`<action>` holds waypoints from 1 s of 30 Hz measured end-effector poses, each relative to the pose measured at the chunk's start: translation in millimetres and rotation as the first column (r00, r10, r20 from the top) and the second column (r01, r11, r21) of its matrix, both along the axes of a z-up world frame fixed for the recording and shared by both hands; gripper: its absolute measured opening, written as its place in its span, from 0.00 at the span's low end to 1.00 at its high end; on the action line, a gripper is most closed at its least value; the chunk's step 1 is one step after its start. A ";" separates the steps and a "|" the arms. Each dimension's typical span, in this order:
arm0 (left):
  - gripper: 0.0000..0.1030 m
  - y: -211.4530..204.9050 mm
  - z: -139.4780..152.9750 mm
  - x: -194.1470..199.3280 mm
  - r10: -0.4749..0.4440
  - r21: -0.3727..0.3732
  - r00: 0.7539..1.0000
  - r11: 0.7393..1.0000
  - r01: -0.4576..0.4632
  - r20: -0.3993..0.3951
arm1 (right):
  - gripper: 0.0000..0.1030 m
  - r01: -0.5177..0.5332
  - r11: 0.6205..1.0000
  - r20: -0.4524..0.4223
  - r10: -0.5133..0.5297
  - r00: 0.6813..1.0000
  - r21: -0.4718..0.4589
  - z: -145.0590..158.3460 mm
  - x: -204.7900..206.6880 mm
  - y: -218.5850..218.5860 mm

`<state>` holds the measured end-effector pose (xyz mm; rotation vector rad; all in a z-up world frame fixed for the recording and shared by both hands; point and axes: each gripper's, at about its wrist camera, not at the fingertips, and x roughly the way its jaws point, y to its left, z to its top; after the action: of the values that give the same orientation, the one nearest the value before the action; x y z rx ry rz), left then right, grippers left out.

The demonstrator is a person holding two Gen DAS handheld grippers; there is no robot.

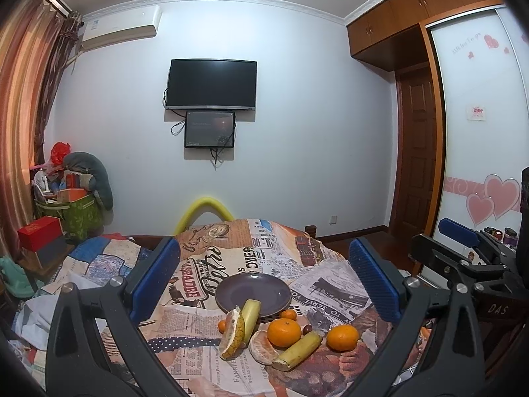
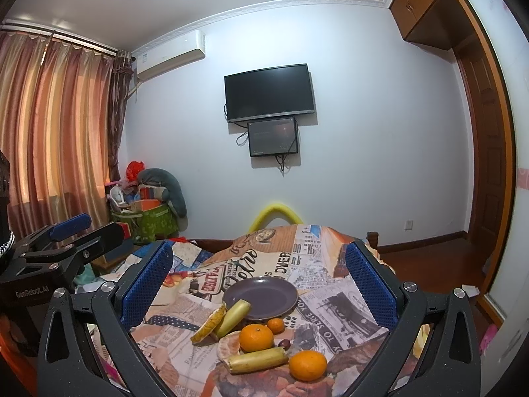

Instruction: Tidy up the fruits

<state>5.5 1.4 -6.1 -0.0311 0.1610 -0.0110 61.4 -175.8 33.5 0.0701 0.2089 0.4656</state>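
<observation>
1. The left gripper (image 1: 261, 284) had its blue-padded fingers spread wide apart with nothing between them; the right gripper (image 2: 258, 284) stood likewise, wide apart and holding nothing.
2. The fruit lay on a newspaper-print cloth (image 1: 330, 284) ahead of and below both sets of tongs, apart from the pads.
3. A round dark purple plate (image 1: 261, 286) (image 2: 267, 292) sat just beyond the fruit, roughly centred between each pair of fingers.
4. A pale green-yellow banana piece (image 1: 250, 314) (image 2: 235, 314) leaned with its end over the plate's near rim, beside a yellow pomelo wedge (image 1: 233, 332) (image 2: 209, 326).
5. A large orange mandarin (image 1: 284, 331) (image 2: 257, 337) rested at the middle, touching a second banana piece (image 1: 299, 350) (image 2: 258, 359) and a peeled citrus segment cluster (image 1: 261, 347) (image 2: 228, 344).
6. Another orange mandarin (image 1: 343, 337) (image 2: 307, 365) lay to the right, apart from the cluster; a small mandarin (image 1: 288, 315) (image 2: 275, 325) sat near the plate's edge.
7. The cloth showed the words "OVER" and "TO SERVE"; "GenRobot.AI" was printed on the left gripper body in the right wrist view.
</observation>
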 end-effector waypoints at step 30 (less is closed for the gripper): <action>1.00 1.7 -3.5 4.3 -0.008 -0.006 1.000 1.000 0.008 -0.006 | 1.00 0.001 1.000 0.005 -0.001 1.000 0.006 3.9 -0.1 -1.7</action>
<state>9.8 3.1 -9.6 -0.0362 0.1672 -0.0191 61.3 -177.5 37.3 0.0754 0.2026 0.4652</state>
